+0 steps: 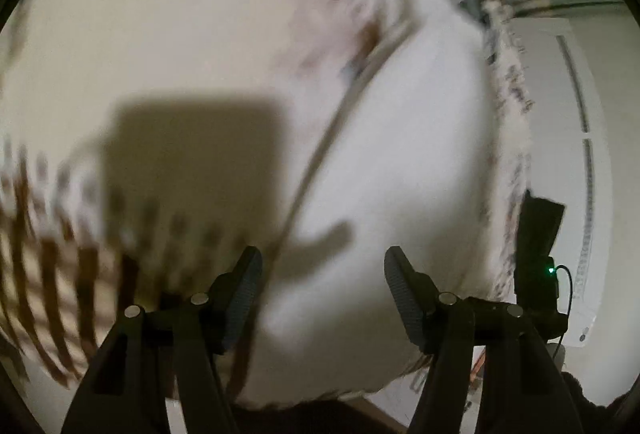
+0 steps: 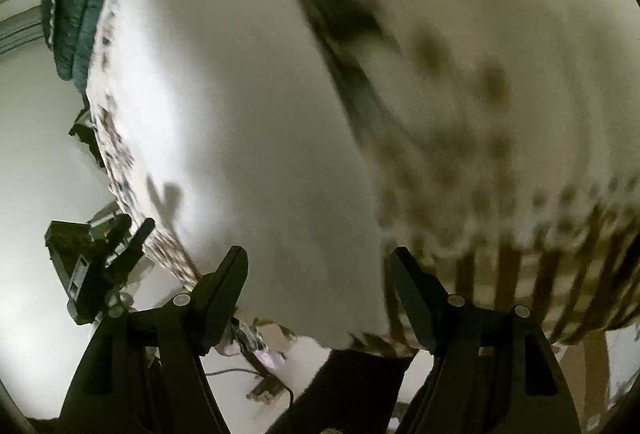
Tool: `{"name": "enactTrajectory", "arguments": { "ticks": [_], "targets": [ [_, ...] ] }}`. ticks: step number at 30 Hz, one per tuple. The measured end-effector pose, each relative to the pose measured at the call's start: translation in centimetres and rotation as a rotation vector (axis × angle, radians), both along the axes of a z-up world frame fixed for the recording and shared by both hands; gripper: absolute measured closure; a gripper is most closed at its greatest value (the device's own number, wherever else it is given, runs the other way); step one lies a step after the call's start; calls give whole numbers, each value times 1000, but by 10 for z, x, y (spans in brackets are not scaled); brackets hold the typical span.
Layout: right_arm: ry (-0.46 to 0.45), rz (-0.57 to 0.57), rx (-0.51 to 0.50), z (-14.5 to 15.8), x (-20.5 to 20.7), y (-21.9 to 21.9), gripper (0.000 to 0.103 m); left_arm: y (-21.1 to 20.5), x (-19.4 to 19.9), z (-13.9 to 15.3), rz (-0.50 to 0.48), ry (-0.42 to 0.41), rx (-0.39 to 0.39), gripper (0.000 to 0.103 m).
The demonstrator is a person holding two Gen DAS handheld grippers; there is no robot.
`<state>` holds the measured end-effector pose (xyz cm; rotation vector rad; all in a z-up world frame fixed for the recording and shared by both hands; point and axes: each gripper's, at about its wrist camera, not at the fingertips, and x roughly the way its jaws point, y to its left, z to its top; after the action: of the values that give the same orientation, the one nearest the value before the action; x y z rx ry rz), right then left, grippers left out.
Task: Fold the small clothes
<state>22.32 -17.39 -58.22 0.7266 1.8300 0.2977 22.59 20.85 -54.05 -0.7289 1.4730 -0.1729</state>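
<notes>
Bedding fills nearly everything I can see: a wide cream patterned spread [image 1: 180, 46] with brown stripes and darker blotches, smeared by motion blur, lies under both tools. On it, near the edge, lies a plain white cloth [image 1: 400, 138], the small piece of laundry, flat and pale, with a thin dark line along its border; from the right wrist view the same white cloth [image 2: 240, 114] runs as a broad band between the bed's fringed edge and the patterned area. Both tools point steeply down at it. The left gripper [image 1: 323, 294] hangs over the near part of the white cloth with its two black fingers [image 1: 240, 286] spread well apart and nothing between them; a blocky shadow falls on the spread ahead of it. The right gripper [image 2: 318, 294] has the same tilt, fingers [image 2: 416, 298] parted wide, and the pads grip nothing. I cannot tell whether either tool's tips brush the fabric. A dark teal quilted item [image 2: 74, 2] sits at the far bed edge. Off the bed edge, a small black device [image 1: 536, 246] shows a green light.
</notes>
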Motion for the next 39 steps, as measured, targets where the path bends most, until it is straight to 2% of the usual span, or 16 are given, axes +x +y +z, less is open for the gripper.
{"name": "enactTrajectory", "arguments": {
  "ticks": [3,5,8,9,10,11,13,16,23,28,31,33,35,36,37,39],
  "targets": [
    [24,-21,59,-29,-30,4,28,-11,-20,-32,-6,55,-66,42],
    [20,-17,80,-42,-38,12,28,-22,-22,-38,-14,48,-120,42],
    [-11,-17,104,-49,-46,25,28,-40,-22,-35,-11,38,-132,47],
    [-22,-17,113,-48,-46,30,28,-47,-21,-31,-15,26,-140,75],
    [-26,-21,129,-48,-46,32,41,-51,-20,-27,-22,24,-144,94],
    [-19,-24,154,-48,-46,36,63,-54,-18,-23,-15,20,-148,92],
    [3,-18,180,-46,-36,46,83,-56,-18,-11,13,6,-157,92],
    [-2,-36,220,-32,-32,50,88,-52,-13,8,73,-6,-192,92],
    [-86,-153,341,40,15,32,89,-46,66,75,140,-144,-275,92],
    [-230,-211,308,77,122,20,89,-33,180,73,162,-225,-322,90],
    [-278,-279,279,77,197,6,87,-25,246,56,189,-223,-366,76],
    [-277,-334,269,70,240,2,82,-21,268,47,232,-232,-430,58],
    [-263,-370,270,61,275,1,74,-9,287,45,296,-243,-473,49],
    [-263,-377,282,57,294,4,71,-4,291,47,314,-251,-486,49],
    [-266,-380,289,56,303,1,60,2,297,51,325,-266,-489,49],
    [-313,-400,308,63,312,0,47,10,300,61,312,-299,-443,49]
  ]
}}
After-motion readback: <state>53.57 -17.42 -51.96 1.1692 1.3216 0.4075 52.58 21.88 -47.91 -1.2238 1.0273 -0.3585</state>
